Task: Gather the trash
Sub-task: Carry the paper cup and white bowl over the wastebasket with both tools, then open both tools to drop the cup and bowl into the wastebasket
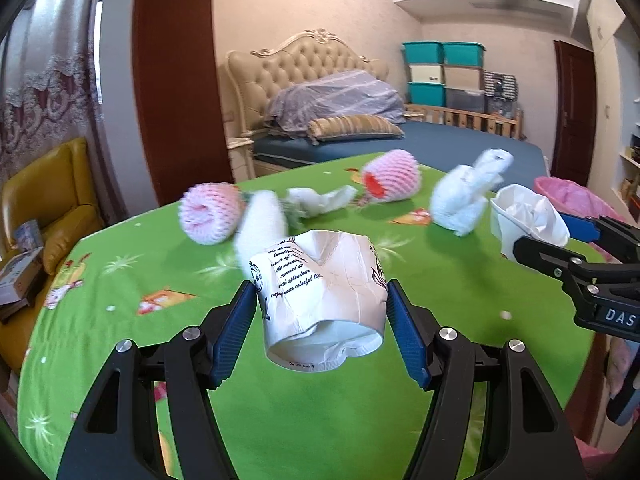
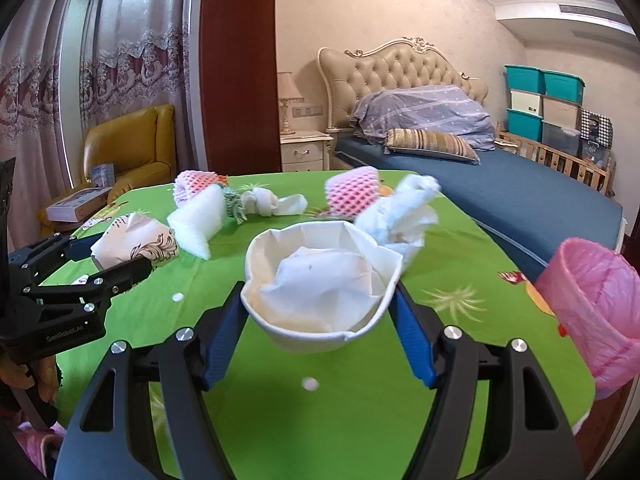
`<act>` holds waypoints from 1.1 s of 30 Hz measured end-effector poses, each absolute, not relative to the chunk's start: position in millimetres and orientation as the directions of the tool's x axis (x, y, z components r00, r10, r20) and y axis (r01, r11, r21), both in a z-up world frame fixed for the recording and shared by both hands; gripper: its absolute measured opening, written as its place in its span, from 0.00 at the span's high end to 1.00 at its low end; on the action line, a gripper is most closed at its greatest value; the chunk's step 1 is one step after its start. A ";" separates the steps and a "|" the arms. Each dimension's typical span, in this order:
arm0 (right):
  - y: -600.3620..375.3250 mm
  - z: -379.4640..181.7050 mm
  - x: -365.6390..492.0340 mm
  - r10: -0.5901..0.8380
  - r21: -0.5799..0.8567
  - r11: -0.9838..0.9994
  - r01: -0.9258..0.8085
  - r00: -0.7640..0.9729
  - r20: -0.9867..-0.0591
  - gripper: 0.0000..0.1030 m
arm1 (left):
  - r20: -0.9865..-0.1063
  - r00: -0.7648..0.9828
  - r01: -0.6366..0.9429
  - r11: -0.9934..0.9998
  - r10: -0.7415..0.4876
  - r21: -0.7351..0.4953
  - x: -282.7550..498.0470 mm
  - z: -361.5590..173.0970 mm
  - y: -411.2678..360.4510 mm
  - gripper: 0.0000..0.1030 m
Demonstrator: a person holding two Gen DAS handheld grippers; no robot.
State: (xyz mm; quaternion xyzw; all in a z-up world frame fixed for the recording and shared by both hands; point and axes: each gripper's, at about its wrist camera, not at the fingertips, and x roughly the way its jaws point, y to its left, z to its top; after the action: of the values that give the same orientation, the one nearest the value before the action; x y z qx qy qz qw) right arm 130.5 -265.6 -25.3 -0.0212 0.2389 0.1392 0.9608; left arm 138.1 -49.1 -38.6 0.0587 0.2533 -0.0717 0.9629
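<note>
Carrying two crushed paper cups above a green-clothed bench, a person works both grippers at once. The left gripper is closed part-way on a crumpled printed paper cup, its blue pads pressing the cup's dented sides, the cup lying on its side and lifted clear of the cloth. The right gripper is likewise closed part-way on a squashed white paper cup stuffed with crumpled paper, rim uppermost, the pads bearing on either side of it.

At the right edge of the bench, near the right gripper, stands a bin lined with a pink bag; its inside cannot be seen, so whether anything has gone in cannot be told. Neither cup is over it yet.

Left on the far half of the bench: a pink foam fruit net at far left, a white foam sleeve just beside it, a knotted white wad towards the middle, a second pink foam net farther right, and a crumpled white plastic bag nearest the bin.

By this showing the task is in its early part: two pieces are in hand and not yet dropped, and some five more wait on the cloth. Beyond the bench lie a bed and stacked storage boxes.
</note>
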 end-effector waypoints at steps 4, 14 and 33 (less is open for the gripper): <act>-287.0 -26.5 123.6 0.222 0.022 0.971 -0.239 0.860 -0.460 0.34 | -0.501 0.853 0.224 0.970 -0.148 0.096 136.1 -37.7 -71.9 0.40; -360.9 -29.2 111.2 0.100 0.038 0.995 -0.093 0.890 -0.445 0.34 | -0.560 0.771 0.416 0.906 -0.304 0.081 147.1 -38.3 -137.3 0.40; -498.2 -20.9 94.4 -0.168 0.047 0.978 0.205 0.897 -0.408 0.33 | -0.550 0.644 0.651 0.759 -0.531 0.030 194.1 -16.6 -293.9 0.40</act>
State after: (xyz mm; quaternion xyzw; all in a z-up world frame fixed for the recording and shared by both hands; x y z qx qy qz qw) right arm 94.4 -498.2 -20.9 0.0445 0.2054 -0.0958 0.9730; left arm 194.1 -293.9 -16.6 0.1133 0.2645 -0.3284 0.8996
